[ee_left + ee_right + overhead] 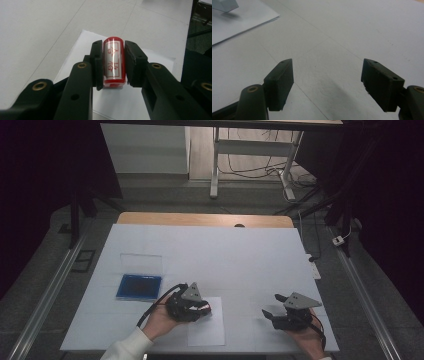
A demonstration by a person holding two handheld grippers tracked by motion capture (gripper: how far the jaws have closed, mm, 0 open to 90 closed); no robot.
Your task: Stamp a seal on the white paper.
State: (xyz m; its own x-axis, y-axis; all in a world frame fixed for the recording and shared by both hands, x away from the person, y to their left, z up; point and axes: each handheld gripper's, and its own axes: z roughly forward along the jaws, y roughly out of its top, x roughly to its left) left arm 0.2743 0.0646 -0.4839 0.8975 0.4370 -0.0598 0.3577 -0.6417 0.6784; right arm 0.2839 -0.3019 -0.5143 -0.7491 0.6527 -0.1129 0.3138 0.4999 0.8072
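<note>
Left gripper (113, 62) clamps red stamp (114, 58) above paper (140, 100); right gripper (327, 85) jaws stand wide, empty.

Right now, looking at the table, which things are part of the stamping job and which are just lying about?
In the job:
- red stamp, clamped in the left gripper
- sheet of paper under it
- blue ink pad, lid open

Lying about:
- right gripper, jaws open with nothing between them
- white power strip at the table's right edge
- cables on the floor beyond the table
</note>
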